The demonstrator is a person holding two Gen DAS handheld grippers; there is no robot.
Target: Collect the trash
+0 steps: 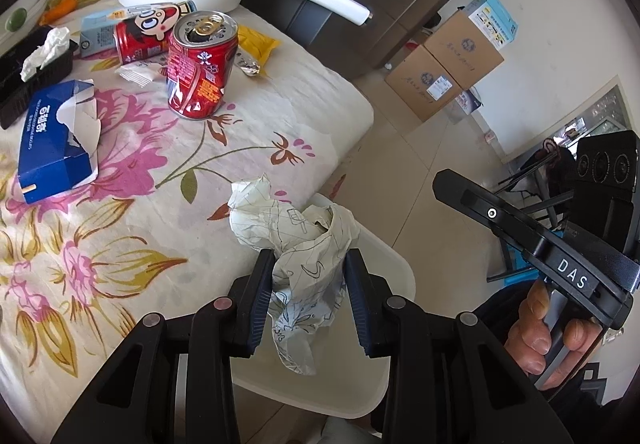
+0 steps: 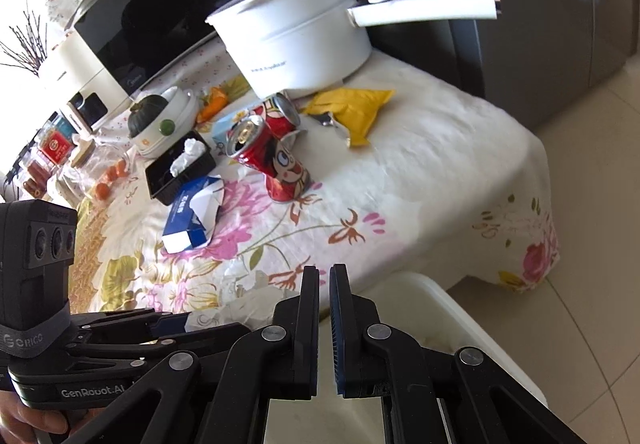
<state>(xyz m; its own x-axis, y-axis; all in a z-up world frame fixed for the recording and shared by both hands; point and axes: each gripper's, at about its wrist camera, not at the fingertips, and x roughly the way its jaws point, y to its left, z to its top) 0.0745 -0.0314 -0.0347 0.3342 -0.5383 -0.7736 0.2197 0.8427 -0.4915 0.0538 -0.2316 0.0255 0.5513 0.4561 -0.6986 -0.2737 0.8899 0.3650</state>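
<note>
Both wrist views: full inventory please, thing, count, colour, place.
crumpled paper: 1, white, in left gripper over bin
bin: 1, white, beside table edge
cans: 2, red, mid table, one upright, one lying
tissue box: 1, blue, torn open, left of cans
tray: 1, black, holds white tissue
snack bag: 1, yellow, near pot
pot: 1, white, back of table
microwave: 1, dark door, behind pot
cardboard boxes: 2, brown, on floor
left gripper: black, shut on paper
right gripper: black, nearly closed, holds nothing
</note>
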